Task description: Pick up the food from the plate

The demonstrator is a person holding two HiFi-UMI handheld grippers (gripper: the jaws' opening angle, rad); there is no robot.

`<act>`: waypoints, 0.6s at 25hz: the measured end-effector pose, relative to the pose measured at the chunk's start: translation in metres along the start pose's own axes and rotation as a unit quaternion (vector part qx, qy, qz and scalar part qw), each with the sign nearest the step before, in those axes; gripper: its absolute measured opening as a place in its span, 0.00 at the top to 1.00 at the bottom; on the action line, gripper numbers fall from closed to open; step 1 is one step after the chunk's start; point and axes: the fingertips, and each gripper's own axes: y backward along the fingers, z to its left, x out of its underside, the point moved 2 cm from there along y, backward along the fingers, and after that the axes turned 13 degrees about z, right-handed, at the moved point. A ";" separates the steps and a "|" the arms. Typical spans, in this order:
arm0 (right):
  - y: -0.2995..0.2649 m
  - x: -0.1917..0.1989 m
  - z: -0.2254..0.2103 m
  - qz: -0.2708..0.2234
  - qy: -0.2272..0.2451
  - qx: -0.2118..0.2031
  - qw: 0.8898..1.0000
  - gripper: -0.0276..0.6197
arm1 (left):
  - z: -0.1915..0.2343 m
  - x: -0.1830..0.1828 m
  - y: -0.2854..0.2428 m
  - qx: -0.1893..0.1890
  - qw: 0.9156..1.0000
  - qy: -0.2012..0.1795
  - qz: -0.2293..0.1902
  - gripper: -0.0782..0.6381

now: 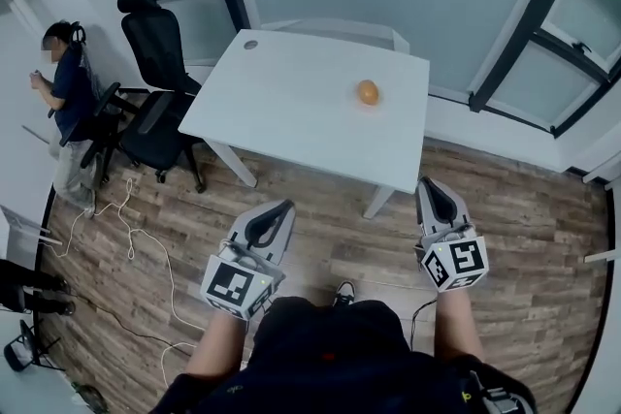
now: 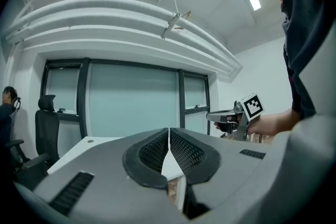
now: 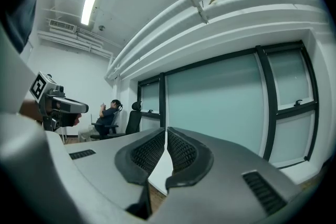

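Note:
A small round orange food item (image 1: 368, 92) lies directly on the white table (image 1: 291, 111), toward its right side; no plate shows under it. Both grippers are held low over the wooden floor, short of the table's near edge. My left gripper (image 1: 280, 208) is shut with nothing in it, its jaws pressed together (image 2: 168, 136). My right gripper (image 1: 433, 185) is likewise shut and empty (image 3: 166, 136). Each gripper view catches the other gripper at its side, and the food is hidden in both.
A black office chair (image 1: 155, 63) stands at the table's left end. A seated person (image 1: 68, 87) is by the left wall, also seen far off in the right gripper view (image 3: 107, 115). White cables (image 1: 126, 228) trail over the floor. Windows line the far wall.

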 end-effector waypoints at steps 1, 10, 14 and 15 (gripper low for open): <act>-0.004 0.002 -0.010 0.000 -0.005 0.001 1.000 0.92 | -0.001 -0.001 -0.009 0.001 1.000 0.002 0.005 0.85; -0.066 -0.004 -0.049 0.008 -0.016 0.019 1.000 0.91 | 0.050 -0.011 -0.080 0.025 1.000 0.001 0.005 0.85; -0.106 -0.014 -0.055 0.021 -0.009 0.033 0.999 0.91 | 0.082 -0.014 -0.116 0.057 0.998 -0.001 -0.004 0.85; -0.119 -0.018 -0.055 0.022 -0.009 0.035 0.999 0.91 | 0.094 -0.016 -0.125 0.064 0.998 -0.001 -0.004 0.85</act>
